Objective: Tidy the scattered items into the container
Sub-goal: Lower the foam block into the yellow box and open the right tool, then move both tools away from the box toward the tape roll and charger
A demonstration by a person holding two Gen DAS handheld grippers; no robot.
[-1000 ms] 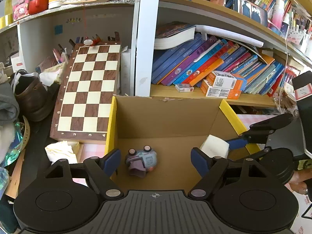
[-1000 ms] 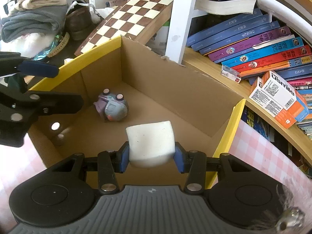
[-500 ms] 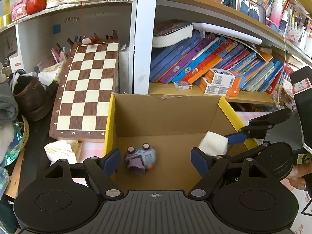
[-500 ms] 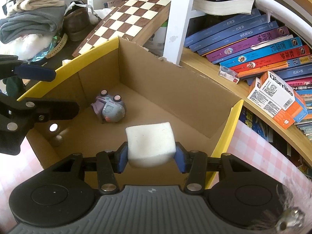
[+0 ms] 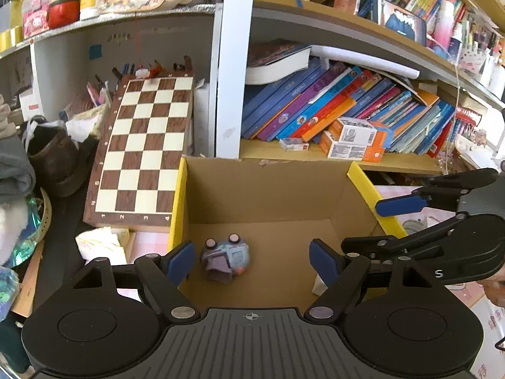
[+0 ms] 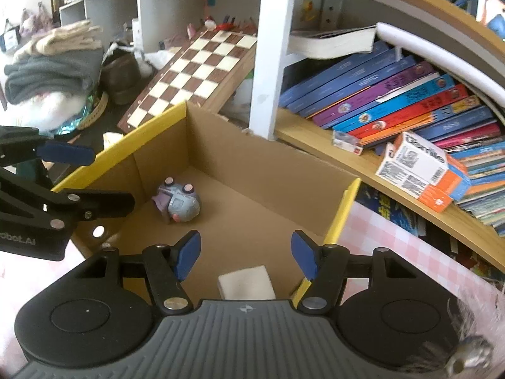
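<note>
Right wrist: squared white foam block [image 6: 246,281], corrugated cardboard box [image 6: 252,170]

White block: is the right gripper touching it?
Apart. The right wrist view shows the white block on the box floor, below the right gripper, whose opening pads stand clear of it.

A cardboard box [image 6: 265,170] stands before a bookshelf [image 6: 363,161], with a toy [image 6: 178,202] in its far left part and a foam block [image 6: 246,282] on its floor near the right wall. A chessboard [image 6: 195,72] leans behind the box's left corner. Both tools hang over the box: left tool [image 5: 252,260] above the toy, right tool [image 6: 246,254] above the block.
</note>
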